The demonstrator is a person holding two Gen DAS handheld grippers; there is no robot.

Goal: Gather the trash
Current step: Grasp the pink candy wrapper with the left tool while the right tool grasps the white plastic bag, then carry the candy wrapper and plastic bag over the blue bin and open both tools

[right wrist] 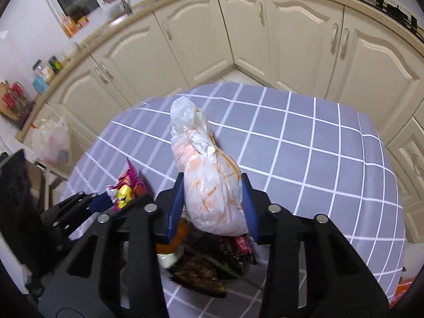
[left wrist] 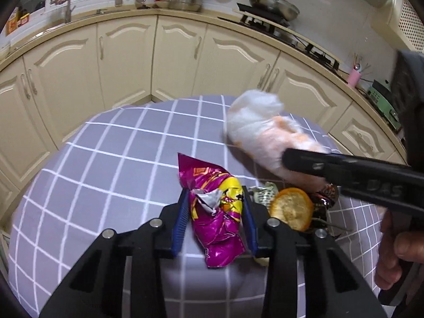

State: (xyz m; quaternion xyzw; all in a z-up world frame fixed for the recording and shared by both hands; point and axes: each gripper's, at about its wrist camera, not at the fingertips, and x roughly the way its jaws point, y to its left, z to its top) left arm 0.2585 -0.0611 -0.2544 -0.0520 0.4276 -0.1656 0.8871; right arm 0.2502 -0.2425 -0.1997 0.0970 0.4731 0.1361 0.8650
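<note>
left tongs (left wrist: 216,204) clamped on magenta snack wrapper (left wrist: 214,212) on the checked surface (left wrist: 106,172); right tongs (right wrist: 212,198) clamped on white plastic bag (right wrist: 209,182). only left view shows orange slice (left wrist: 291,209) clearly; only right view shows dark wrappers (right wrist: 206,270) under the bag.

We see the white bag (left wrist: 261,129) smeared by motion blur in the left wrist view, its lower end hidden behind the right tongs (left wrist: 304,159). In the right wrist view, dark wrappers (right wrist: 209,262) lie partly hidden beneath the bag (right wrist: 212,185); their print is unreadable.
</note>
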